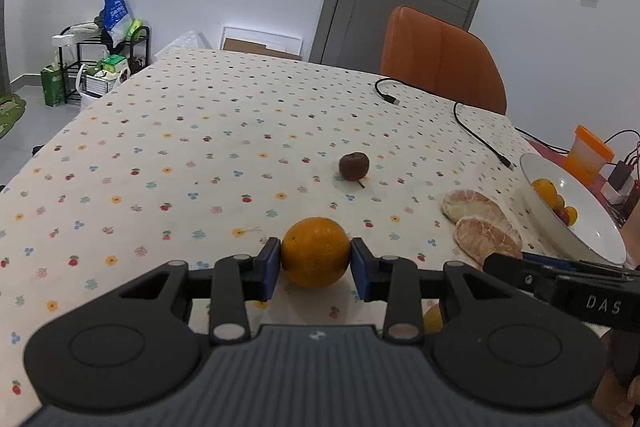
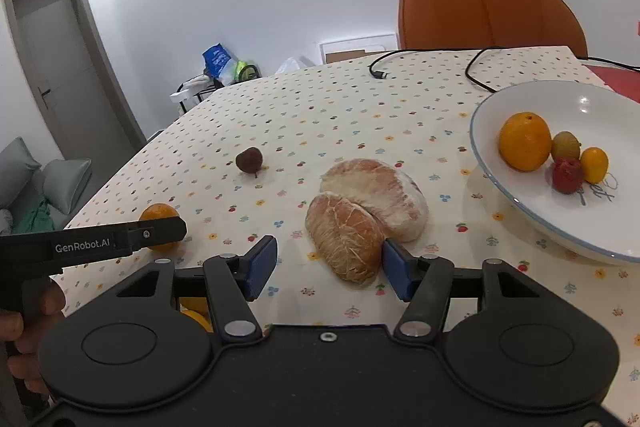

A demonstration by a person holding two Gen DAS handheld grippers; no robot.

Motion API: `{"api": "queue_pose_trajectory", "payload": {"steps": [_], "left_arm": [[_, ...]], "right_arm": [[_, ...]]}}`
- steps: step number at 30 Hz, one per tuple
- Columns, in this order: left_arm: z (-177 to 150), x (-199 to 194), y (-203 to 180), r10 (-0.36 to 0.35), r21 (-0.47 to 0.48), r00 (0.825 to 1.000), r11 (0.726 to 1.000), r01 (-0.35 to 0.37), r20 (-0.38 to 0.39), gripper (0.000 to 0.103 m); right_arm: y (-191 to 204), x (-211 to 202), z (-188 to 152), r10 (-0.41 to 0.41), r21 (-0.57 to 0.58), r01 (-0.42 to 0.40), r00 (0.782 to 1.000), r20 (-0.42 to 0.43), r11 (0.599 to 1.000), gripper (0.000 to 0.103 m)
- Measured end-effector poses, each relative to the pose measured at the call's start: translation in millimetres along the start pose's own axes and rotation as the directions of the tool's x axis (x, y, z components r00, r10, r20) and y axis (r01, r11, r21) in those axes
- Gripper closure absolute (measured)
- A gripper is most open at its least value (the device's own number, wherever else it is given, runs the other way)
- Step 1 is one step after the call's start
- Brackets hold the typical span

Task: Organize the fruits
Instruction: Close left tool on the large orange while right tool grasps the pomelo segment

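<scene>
Left tool (image 1: 316,269) clamps the orange (image 1: 315,251) at its widest girth, near the surface's front edge: firm, round, liable to roll. Right tool (image 2: 329,269) stands apart around the near pomelo segment (image 2: 344,237): soft, tearable, best held across its middle.

Round orange (image 1: 315,251), glossy and whole, sitting on the cloth squarely between the left jaws, both blue pads against its sides. Two peeled pomelo segments (image 2: 362,215), pale pink and pithy, lying side by side and touching; nearer one between the right jaws, against the right pad only.
</scene>
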State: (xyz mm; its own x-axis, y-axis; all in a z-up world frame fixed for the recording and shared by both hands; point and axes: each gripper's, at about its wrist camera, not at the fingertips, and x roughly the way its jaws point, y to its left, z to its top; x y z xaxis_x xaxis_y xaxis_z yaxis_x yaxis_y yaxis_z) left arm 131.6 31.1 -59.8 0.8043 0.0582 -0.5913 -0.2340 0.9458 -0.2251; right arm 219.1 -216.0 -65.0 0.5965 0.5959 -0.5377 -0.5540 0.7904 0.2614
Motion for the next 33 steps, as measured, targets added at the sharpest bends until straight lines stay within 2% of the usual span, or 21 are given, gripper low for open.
{"api": "queue_pose_trajectory", "payload": {"steps": [5,14,22,33], "left_arm": [[-1.2,-0.4,5.9,-0.012,-0.018,1.0,1.0,0.012,0.011,0.067],[-1.6,-5.5,22.8,-0.002,-0.046,1.0,0.999,0.003,0.027,0.067],[-2.7,-7.6,26.9,-0.007,-0.049,0.999,0.999,0.009,0.036,0.067],[-1.6,-11.9,27.8,0.02,-0.057,0.999,0.998,-0.018,0.027,0.067]], "right_arm": [[-6.0,2.5,2.5,0.005,0.021,-0.005,1.0,0.002,1.0,0.046],[7.8,15.8,7.6,-0.031,-0.021,0.031,1.0,0.0,0.999,0.045],[23.2,11.8,2.6,0.0,-0.06,-0.001,1.0,-0.023,0.998,0.046],[30.2,23.3,3.1,-0.056,-0.116,0.057,0.998,0.008,0.992,0.048]]}}
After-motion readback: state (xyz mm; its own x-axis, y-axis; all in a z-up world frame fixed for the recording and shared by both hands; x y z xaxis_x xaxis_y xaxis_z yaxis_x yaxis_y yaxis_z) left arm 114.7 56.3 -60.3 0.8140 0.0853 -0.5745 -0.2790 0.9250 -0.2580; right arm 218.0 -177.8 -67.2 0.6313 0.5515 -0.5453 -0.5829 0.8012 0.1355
